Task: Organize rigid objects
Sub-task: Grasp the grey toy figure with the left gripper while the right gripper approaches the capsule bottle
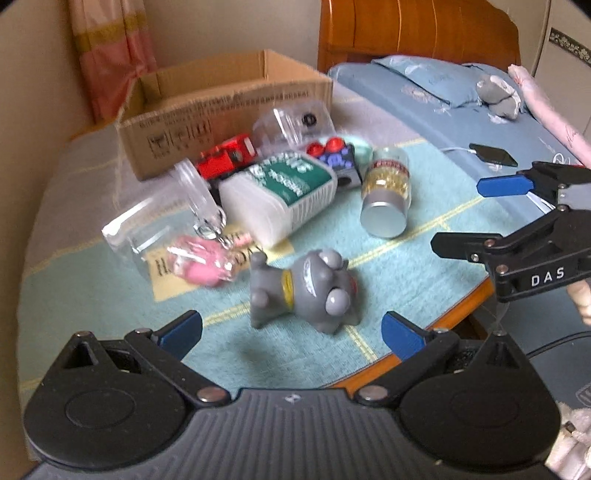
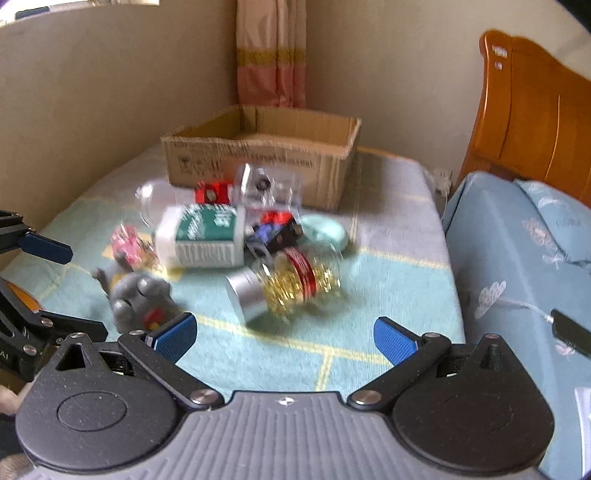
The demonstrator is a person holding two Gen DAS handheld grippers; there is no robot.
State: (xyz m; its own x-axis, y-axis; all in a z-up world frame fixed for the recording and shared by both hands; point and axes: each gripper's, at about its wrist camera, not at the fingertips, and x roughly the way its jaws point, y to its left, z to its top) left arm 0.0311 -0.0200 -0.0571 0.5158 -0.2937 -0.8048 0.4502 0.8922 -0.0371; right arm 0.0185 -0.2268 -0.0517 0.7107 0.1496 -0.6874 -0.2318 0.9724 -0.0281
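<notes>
A pile of small objects lies on a teal cloth-covered table in front of an open cardboard box [image 1: 225, 107] [image 2: 266, 158]. A grey toy figure [image 1: 306, 291] [image 2: 140, 295] lies nearest my left gripper [image 1: 291, 332], which is open and empty just short of it. A silver-capped jar with gold contents [image 1: 386, 192] [image 2: 284, 288] lies on its side ahead of my right gripper [image 2: 284, 338], also open and empty; it also shows in the left wrist view [image 1: 472, 214]. A white and green container [image 1: 284, 192] [image 2: 203, 236], a red toy [image 1: 227, 155] and a pink toy [image 1: 203, 262] lie in the pile.
Clear plastic cases [image 1: 291, 123] and a blue and red block [image 1: 338, 155] lie near the box. A bed with blue bedding [image 1: 461, 107] [image 2: 517, 258] and a wooden headboard [image 1: 417, 33] stands to the right. A phone [image 1: 493, 155] on a cable lies on it. Walls close the left side.
</notes>
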